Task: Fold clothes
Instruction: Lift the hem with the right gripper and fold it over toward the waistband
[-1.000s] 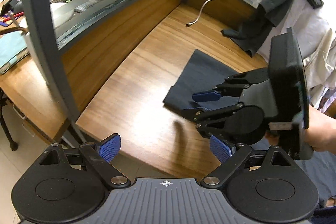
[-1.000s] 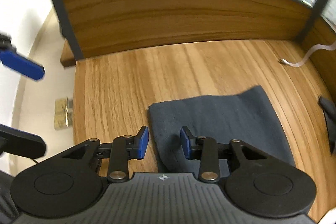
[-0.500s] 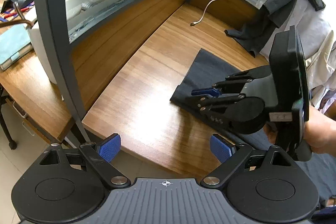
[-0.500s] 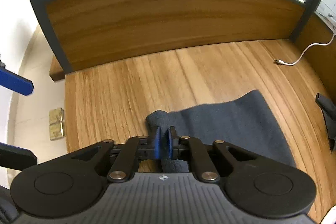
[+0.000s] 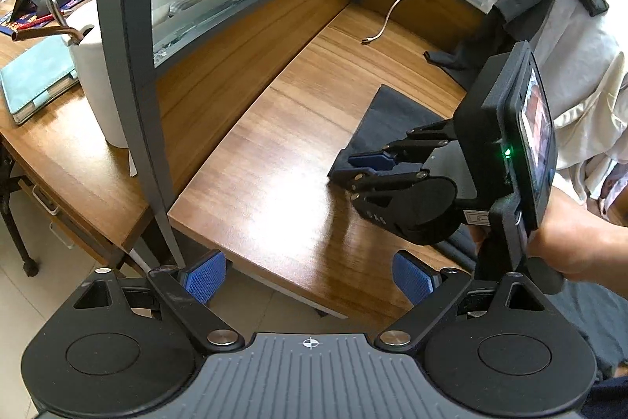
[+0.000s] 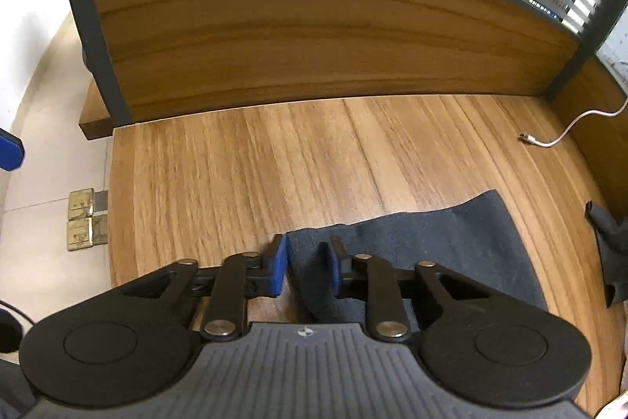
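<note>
right gripper (image 6: pixel 305 271): jaws just closing, pinching dark grey folded cloth (image 6: pixel 431 242) corner | left gripper (image 5: pixel 310 279): jaws apart, empty, beside cloth, over wooden desk (image 5: pixel 274 160)

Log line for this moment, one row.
phase: grasp | right tool: just closing on dark cloth corner | left tool: open, empty | desk

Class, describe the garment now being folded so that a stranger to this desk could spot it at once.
Start at the wooden desk with its glass partition. Near its front edge lies a dark grey cloth, spread flat, one corner pinched between the blue pads of the right gripper. Unlike the heaped clothes pile at the desk's far end, it lies flat and alone.
</note>
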Motion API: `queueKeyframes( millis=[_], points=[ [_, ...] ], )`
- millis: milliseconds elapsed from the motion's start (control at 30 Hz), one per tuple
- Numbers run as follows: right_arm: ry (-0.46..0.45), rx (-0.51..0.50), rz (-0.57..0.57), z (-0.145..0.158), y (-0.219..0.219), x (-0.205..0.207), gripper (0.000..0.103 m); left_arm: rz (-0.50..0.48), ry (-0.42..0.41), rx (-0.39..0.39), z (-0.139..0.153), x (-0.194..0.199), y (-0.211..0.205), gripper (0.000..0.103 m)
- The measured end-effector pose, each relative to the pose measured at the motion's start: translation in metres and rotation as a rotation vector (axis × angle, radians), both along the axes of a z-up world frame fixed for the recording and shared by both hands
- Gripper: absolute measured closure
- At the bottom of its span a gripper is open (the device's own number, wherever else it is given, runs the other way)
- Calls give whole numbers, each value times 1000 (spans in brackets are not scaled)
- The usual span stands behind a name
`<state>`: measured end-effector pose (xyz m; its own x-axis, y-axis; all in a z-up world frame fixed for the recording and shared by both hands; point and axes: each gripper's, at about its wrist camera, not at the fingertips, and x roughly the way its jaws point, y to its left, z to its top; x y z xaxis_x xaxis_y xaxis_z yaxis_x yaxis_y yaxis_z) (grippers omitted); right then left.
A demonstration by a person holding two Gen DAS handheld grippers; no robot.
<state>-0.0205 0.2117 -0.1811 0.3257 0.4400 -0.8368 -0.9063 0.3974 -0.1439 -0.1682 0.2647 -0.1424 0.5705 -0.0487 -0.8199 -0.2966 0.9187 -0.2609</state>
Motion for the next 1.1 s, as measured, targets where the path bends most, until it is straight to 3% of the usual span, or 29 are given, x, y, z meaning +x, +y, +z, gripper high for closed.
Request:
queueKeyframes(
  millis=[67, 233, 433, 600, 767, 1100],
  points=[
    [-4, 19, -14, 3, -3, 2, 93, -9, -4, 1, 1, 2, -1, 10],
    [6, 146, -113, 33, -29, 8, 93, -64, -21, 7, 3, 11, -9, 10],
    [77, 352, -358, 77, -96, 28, 94, -195, -36, -5, 1, 35, -31, 10],
    [135, 499, -587, 97, -166, 40, 94, -352, -53, 22, -1, 62, -62, 10],
    [184, 626, -829, 103, -243, 38, 95, -517, -70, 41, -2, 88, -96, 10],
    [225, 674, -1202, 65, -356, 0, 95, -761, -40, 29, -19, 118, -153, 10]
  ],
)
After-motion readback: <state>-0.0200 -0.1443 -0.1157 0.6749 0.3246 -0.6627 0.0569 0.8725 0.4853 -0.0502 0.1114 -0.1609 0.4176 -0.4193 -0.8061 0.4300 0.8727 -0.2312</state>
